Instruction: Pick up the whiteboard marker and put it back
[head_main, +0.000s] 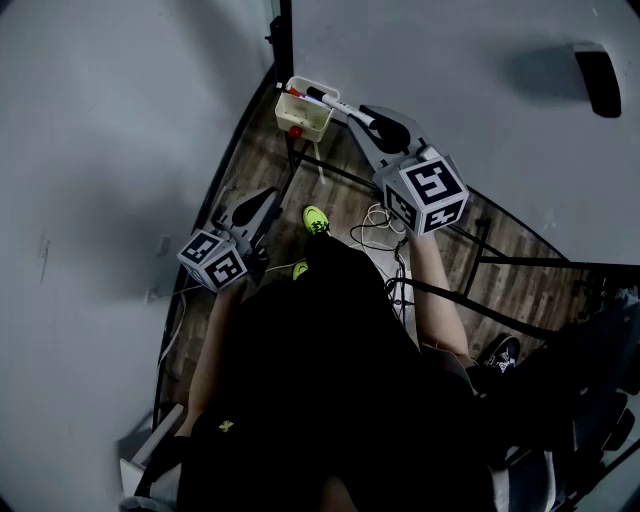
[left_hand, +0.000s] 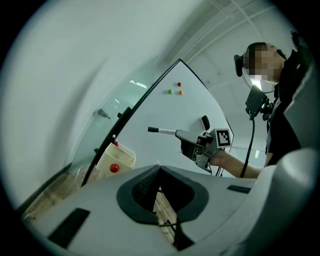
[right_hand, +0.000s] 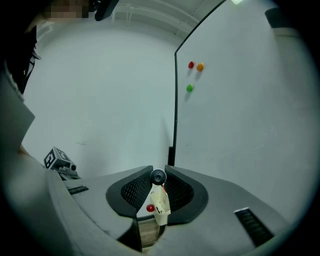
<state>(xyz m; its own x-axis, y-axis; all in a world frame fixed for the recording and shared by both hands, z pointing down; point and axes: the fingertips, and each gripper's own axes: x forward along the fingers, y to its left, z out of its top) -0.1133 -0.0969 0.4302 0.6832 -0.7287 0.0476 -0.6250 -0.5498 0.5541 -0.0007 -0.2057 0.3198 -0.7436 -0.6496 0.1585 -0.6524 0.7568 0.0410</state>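
Holding black-capped white marker (right_hand: 158, 176) in right gripper (head_main: 372, 124), pickup done | cream plastic tray (head_main: 308, 124) beyond jaws, return pending | left gripper (left_hand: 159, 171) closed, empty

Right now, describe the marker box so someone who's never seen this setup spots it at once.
Find the whiteboard, then follow its black side edge down toward the floor. A small open-topped cream box sits at that edge, just beyond the tip of the marker held in the right gripper. Nothing else there is cream, and its face carries a round red dot.
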